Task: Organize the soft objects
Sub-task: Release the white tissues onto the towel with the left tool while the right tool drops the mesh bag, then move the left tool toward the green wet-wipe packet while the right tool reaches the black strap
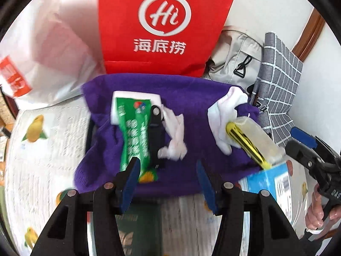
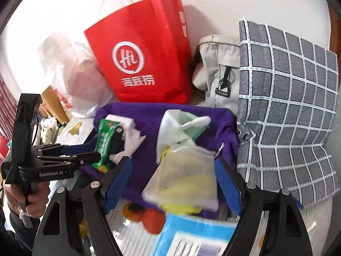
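A purple cloth (image 1: 149,177) lies spread on the table. On it are a green packet (image 1: 132,136) over a white block (image 1: 136,98), a black clip (image 1: 156,128), crumpled white fabric (image 1: 174,140), a white sock (image 1: 223,115) and a translucent pouch (image 1: 257,140) with yellow contents. My left gripper (image 1: 168,183) hovers open over the cloth's near edge, its left pad by the packet's end. In the right wrist view my right gripper (image 2: 172,185) stands open. The pouch (image 2: 183,179) sits between its blue pads, apart from both. The left gripper (image 2: 93,151) shows beside the packet (image 2: 104,143).
A red paper bag (image 1: 166,25) stands behind the cloth, with a white plastic bag (image 1: 49,59) to its left. A beige bag (image 2: 219,68) and a grey checked cushion (image 2: 287,111) lean at the right. A blue box (image 1: 266,181) and a dark booklet (image 1: 138,224) lie near the front.
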`<state>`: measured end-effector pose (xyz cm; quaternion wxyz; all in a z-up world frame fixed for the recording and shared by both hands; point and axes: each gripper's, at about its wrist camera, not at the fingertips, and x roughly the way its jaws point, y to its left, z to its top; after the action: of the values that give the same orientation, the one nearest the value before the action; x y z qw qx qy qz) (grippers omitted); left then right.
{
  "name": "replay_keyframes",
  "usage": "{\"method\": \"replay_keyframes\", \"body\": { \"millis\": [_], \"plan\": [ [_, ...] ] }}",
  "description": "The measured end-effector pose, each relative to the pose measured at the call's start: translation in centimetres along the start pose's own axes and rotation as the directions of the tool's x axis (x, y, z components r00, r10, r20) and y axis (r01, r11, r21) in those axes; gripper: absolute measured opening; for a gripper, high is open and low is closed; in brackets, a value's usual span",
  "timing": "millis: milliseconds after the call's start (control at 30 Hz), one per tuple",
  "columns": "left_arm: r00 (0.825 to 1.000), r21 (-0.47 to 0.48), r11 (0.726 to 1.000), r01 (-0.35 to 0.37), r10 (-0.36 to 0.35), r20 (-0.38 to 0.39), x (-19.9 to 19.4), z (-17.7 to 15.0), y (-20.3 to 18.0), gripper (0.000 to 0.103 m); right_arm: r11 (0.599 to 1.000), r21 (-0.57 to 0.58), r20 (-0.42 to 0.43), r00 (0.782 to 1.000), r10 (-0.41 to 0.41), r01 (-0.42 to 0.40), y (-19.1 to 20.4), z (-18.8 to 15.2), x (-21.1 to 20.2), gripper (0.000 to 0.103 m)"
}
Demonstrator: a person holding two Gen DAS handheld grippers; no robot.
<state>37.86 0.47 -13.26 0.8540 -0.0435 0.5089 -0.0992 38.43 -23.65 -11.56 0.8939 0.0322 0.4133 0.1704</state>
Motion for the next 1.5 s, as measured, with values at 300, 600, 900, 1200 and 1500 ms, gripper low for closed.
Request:
{"method": "replay_keyframes", "body": {
  "millis": [300, 600, 900, 1200, 1500],
  "plan": [
    [0.998, -0.031, 0.999, -0.031, 0.033, 0.045, -5.6, -5.4, 1.0, 0.052, 0.998, -0.024, -0.023, 0.998, 0.061, -0.061, 5.2, -6.4, -4.6, 0.062],
    [0.998, -0.078, 0.997, -0.024, 0.028, 0.049, -8.4, -11.8, 3.2, 0.052, 0.985, -0.097, -0.118, 0.984, 0.13, -0.142, 11.3, -14.2, -6.5, 0.025],
    [0.999, -0.134, 0.991, 0.018, -0.012, 0.044, -9.0, -17.1, 5.7, 0.052, 0.979, -0.171, -0.239, 0.969, 0.066, -0.109, 15.0, -19.0, -3.4, 0.024],
    [0.997, -0.167, 0.984, 0.062, -0.055, 0.046, -9.3, -19.1, 7.1, 0.052, 0.972, -0.234, -0.258, 0.966, -0.029, -0.034, 16.3, -20.1, -1.8, 0.028],
    [0.997, -0.163, 0.984, 0.066, -0.06, 0.044, -9.8, -20.7, 6.2, 0.052, 0.964, -0.266, -0.208, 0.977, -0.051, -0.006, 17.0, -19.5, -2.3, 0.02]
  ]
}}
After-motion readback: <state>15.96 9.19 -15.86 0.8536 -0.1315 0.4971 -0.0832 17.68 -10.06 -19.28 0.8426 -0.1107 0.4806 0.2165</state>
